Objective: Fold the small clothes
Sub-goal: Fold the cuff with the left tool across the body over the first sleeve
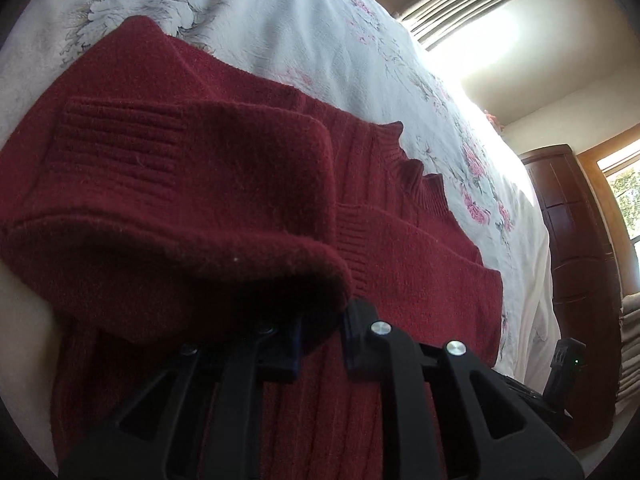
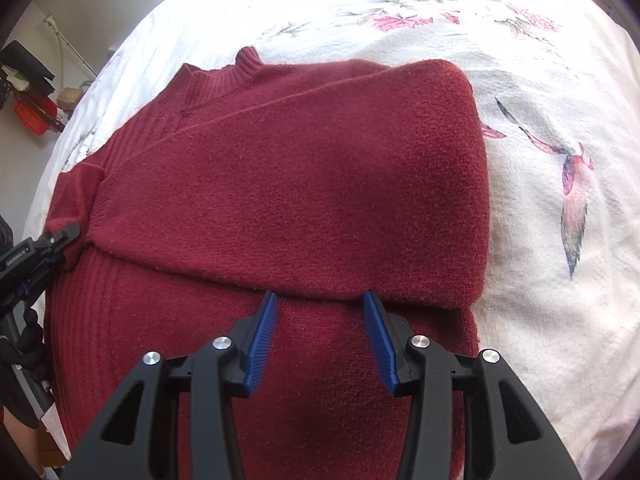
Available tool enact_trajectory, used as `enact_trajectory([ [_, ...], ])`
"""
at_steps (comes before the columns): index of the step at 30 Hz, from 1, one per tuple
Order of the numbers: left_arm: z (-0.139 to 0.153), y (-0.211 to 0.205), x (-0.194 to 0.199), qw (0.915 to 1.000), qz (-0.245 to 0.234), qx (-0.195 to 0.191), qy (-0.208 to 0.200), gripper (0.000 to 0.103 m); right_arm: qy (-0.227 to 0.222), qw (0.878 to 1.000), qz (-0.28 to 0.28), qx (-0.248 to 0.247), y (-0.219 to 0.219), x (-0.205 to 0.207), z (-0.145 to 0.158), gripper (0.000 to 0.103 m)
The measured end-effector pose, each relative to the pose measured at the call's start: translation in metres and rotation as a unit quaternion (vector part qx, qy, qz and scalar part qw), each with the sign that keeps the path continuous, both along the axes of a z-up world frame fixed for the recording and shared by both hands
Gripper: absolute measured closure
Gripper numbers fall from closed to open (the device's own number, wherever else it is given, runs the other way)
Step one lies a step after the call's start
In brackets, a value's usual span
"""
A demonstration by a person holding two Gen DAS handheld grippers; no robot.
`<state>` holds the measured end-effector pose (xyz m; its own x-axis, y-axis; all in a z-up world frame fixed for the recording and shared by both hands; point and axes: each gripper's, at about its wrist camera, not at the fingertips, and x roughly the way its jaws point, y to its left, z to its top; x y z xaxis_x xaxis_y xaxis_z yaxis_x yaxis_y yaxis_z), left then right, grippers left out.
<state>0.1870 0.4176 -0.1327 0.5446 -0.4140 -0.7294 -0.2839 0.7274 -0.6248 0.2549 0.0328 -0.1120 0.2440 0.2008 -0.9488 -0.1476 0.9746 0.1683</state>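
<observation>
Red sweater (image 2: 280, 184) | cuff (image 1: 168, 216) hides left gripper (image 1: 320, 344) tips

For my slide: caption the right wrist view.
Open right gripper hovers over dark red knitted sweater on floral white bedspread.

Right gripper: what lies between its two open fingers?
In the right wrist view, only knit of the red sweater lies between the open fingers of the right gripper, just below the folded sleeve's edge.
</observation>
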Motion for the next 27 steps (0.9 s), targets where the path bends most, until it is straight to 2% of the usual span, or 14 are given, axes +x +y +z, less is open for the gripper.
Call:
enact_trajectory([
  [1, 0.004, 0.0, -0.006, 1.0, -0.007, -0.003, -0.003, 0.086, 0.0, 1.0, 0.0, -0.001, 0.002, 0.0, 0.003, 0.056],
  [3, 0.013, 0.007, -0.023, 0.9999, -0.015, 0.001, -0.008, 0.074, -0.007, 1.0, 0.007, 0.007, 0.009, 0.0, 0.012, 0.056],
  [6, 0.029, 0.031, -0.049, 0.9997, -0.002, 0.007, -0.022, 0.073, -0.01, 0.999, 0.029, 0.024, 0.033, 0.003, 0.024, 0.056],
  [9, 0.045, 0.065, -0.065, 0.9983, 0.04, 0.031, -0.03, 0.071, -0.008, 0.998, 0.056, 0.043, 0.068, 0.007, 0.033, 0.056],
  [12, 0.054, 0.098, -0.07, 0.9938, 0.08, 0.074, -0.02, 0.067, 0.002, 0.995, 0.081, 0.065, 0.11, 0.014, 0.036, 0.056],
  [16, 0.053, 0.126, -0.071, 0.9912, 0.106, 0.078, -0.005, 0.067, 0.027, 0.99, 0.105, 0.092, 0.166, 0.021, 0.032, 0.056],
  [21, 0.052, 0.13, -0.07, 0.9901, 0.105, 0.093, 0.001, 0.067, 0.072, 0.981, 0.106, 0.144, 0.217, 0.029, 0.019, 0.056],
  [27, 0.052, 0.127, -0.074, 0.9907, 0.099, 0.093, 0.001, 0.067, 0.102, 0.98, 0.097, 0.14, 0.251, 0.034, -0.001, 0.058],
])
